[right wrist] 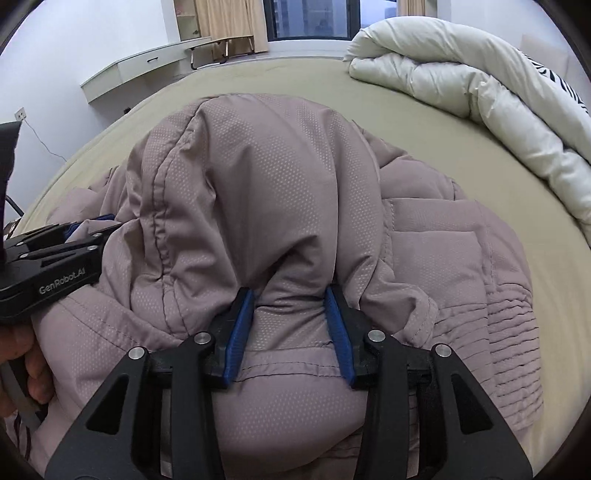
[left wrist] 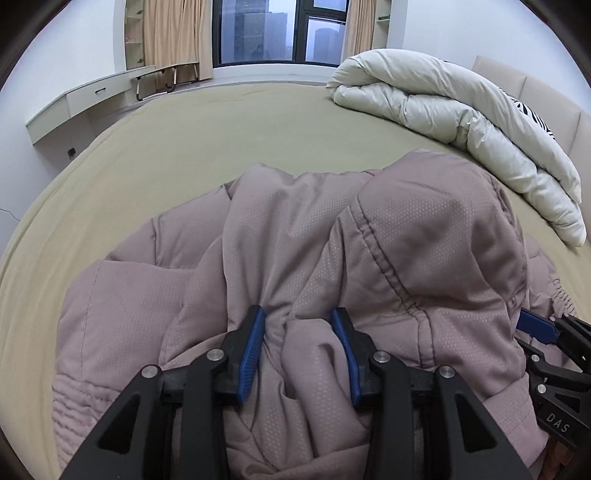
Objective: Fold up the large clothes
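The puffy coat (left wrist: 295, 229) lies bunched on the bed (left wrist: 166, 158), at six o'clock. The left gripper (left wrist: 298, 325) and right gripper (right wrist: 290, 310) each pinch a thick fold, probably to lift and fold it. The blanket (left wrist: 461, 110) sits at two o'clock.

Both wrist views sit close over the jacket (left wrist: 295, 240), facing the window (left wrist: 280, 29).

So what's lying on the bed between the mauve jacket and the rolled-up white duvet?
Nothing: in the left wrist view only bare olive sheet runs between the jacket and the duvet. The right wrist view shows the same bare strip.
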`<move>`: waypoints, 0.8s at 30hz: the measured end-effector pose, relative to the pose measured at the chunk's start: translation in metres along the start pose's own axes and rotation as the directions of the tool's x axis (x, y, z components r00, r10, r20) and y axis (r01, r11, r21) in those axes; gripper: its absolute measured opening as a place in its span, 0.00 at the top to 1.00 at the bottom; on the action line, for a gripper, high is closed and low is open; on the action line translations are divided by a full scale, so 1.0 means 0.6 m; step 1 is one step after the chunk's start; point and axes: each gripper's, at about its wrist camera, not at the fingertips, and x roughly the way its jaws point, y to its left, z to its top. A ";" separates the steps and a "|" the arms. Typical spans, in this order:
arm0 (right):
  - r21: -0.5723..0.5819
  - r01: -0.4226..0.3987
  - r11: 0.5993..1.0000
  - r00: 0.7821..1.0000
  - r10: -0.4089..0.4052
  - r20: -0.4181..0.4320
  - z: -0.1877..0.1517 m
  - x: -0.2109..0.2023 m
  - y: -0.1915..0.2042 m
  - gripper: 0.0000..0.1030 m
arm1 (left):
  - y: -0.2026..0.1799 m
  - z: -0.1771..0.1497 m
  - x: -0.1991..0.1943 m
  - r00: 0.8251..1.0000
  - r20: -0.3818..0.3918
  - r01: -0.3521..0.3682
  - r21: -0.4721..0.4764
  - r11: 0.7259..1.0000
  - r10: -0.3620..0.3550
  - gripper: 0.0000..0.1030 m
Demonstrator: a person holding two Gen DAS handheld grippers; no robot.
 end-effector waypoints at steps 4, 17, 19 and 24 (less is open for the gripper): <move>0.034 -0.064 0.997 0.996 0.065 -0.053 0.035 -0.028 -0.014 0.63 | 0.013 0.013 -0.046 0.999 -0.017 0.037 -0.046 0.998 -0.038 0.62; 0.023 -0.133 0.991 0.987 0.134 -0.085 0.210 0.040 0.041 0.67 | 0.015 0.019 -0.027 1.000 -0.020 0.002 -0.055 0.999 -0.003 0.62; -0.026 -0.073 0.997 0.989 0.069 -0.130 0.198 0.088 0.052 0.67 | 0.017 0.013 -0.020 1.000 -0.008 0.019 -0.063 0.998 -0.019 0.62; 0.025 -0.119 0.993 0.991 0.121 -0.062 0.162 0.116 0.035 0.67 | 0.025 0.003 -0.007 0.999 0.019 0.053 -0.081 0.995 -0.051 0.62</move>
